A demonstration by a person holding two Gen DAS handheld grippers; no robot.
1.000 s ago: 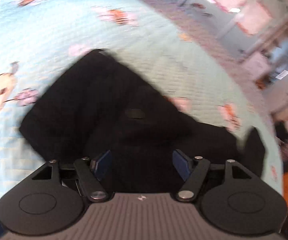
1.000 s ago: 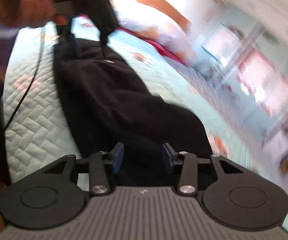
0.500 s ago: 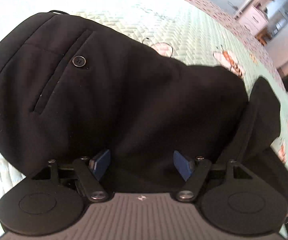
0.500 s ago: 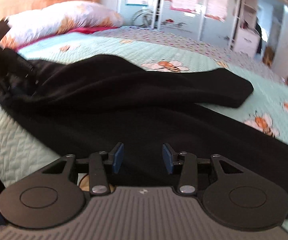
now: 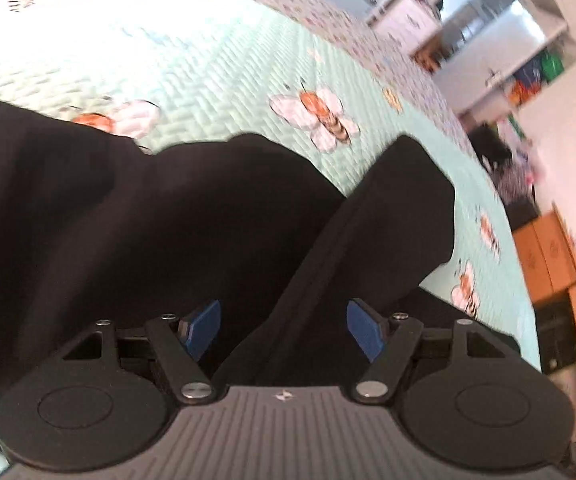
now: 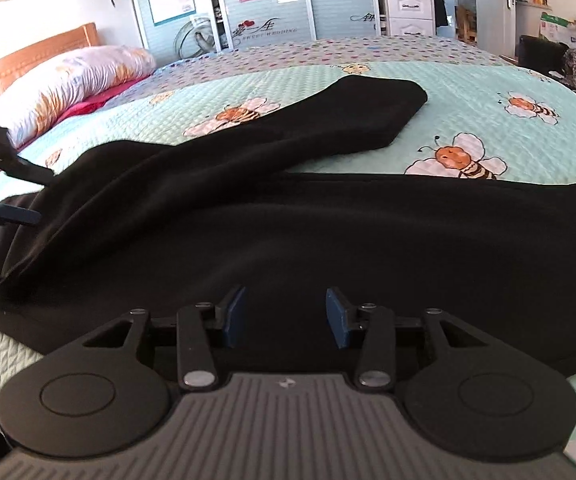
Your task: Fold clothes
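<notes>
Draping black trousers (image 6: 327, 232), quilted bedspread (image 6: 467, 80)

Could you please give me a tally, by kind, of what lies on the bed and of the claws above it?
Black trousers: 1
Pillow: 1
Bee-print quilt: 1
Claws: 2, the left claw and the right claw, both open
Total: 5

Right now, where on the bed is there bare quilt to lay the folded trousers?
Bare quilt lies beyond the black trousers, right of the upper leg's cuff, around the bee prints. The near edge is covered by trousers; the pillow fills the far left.
</notes>
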